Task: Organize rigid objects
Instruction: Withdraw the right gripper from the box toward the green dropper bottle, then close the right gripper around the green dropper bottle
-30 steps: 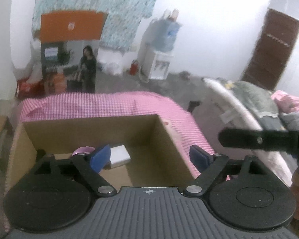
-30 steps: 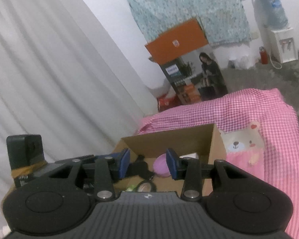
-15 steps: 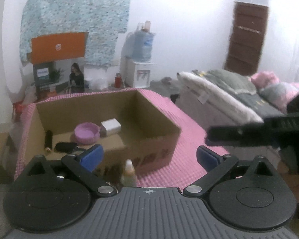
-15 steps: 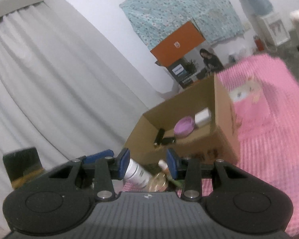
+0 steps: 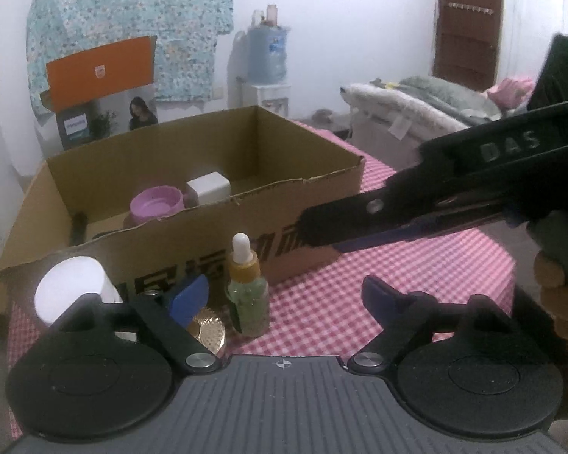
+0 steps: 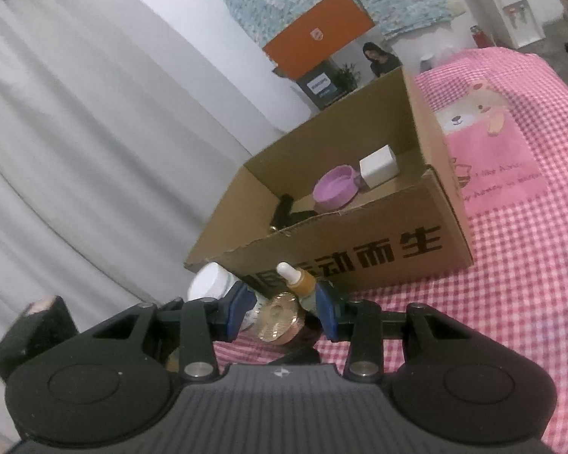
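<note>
An open cardboard box point(image 5: 314, 196) holds a purple bowl point(image 5: 155, 204), a white cube point(image 5: 208, 189) and some black items point(image 6: 284, 208). In front of it stand a green dropper bottle point(image 5: 246, 295), a gold-lidded jar point(image 5: 208, 333) and a white bottle point(image 5: 72, 291). My left gripper point(image 5: 284, 297) is low before the box, its jaws closing; the dropper bottle stands between them untouched. My right gripper point(image 6: 284, 312) is partly open around the gold-lidded jar point(image 6: 280, 319), with gaps at both pads. It reaches in from the right point(image 5: 322, 232) in the left wrist view.
A pink checked cloth point(image 5: 340, 302) covers the table, whose right edge is near. A grey curtain point(image 6: 94, 151) hangs at the left. Behind are an orange-topped carton point(image 5: 98, 72), a water dispenser point(image 5: 265, 56) and a bed point(image 5: 416, 106).
Both grippers came down and back from over the box to its front side. The bottles and jar came into view between the fingers. The left jaws narrowed a little.
</note>
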{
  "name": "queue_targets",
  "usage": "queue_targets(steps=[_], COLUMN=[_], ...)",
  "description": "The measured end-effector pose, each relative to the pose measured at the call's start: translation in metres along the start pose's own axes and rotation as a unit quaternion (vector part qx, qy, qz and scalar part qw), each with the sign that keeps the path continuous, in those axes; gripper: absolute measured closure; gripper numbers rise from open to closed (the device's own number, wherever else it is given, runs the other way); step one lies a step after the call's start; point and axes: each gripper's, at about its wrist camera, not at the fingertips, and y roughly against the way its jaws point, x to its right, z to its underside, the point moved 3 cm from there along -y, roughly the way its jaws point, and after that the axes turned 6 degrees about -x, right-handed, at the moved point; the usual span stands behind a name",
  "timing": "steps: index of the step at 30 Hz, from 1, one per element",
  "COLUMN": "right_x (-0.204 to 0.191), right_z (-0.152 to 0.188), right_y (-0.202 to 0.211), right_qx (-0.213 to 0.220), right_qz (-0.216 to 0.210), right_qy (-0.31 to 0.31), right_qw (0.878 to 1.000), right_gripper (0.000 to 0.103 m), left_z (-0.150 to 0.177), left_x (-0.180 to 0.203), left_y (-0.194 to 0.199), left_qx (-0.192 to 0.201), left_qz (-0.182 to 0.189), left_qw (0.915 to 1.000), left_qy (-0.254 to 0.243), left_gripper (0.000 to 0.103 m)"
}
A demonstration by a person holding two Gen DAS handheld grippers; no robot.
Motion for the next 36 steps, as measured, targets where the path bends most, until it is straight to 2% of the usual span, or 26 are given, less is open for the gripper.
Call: queue_targets(steps=[4,6,11,22,26,36], right_x=[0.0,-0.001,-0.004,0.0,0.004,0.005], right_z=[-0.006,-0.008,-0.012,-0.013,-0.014,-0.013], right_y=[-0.02,-0.029,-0.044,-0.064,-0.062,-0.049], right_qx=[-0.019,-0.027,-0.042,-0.063,-0.057,-0.048], right_qz=[0.015,0.025,0.04,0.044,0.032,0.058], right_qy=[0.017,0.03,0.054,0.055,0.041,0.052], right_qw=[1.0,0.999,0.997,0.996,0.997,0.996], right_gripper=[0.062,0.063,0.065,0.07,0.076,0.078], left_z=[0.001,0.001,-0.001,-0.003,-0.003,-0.006], left_x=[-0.005,-0.007,-0.009,-0.008,-0.008,0.002], left_y=[-0.009,-0.013,-0.018,-0.025,-0.025,-0.027], left_qx=[-0.002,-0.006,-0.012,-0.024,-0.017,-0.012], left_qz=[-0.016,-0.018,-0.017,-0.02,-0.02,0.01], left_qw=[0.9999,0.9998,0.9997,0.9995,0.9995,0.9996], left_qy=[0.002,0.005,0.009,0.01,0.016,0.025], left_gripper=[0.027,0.035,0.045,0.048,0.055,0.056])
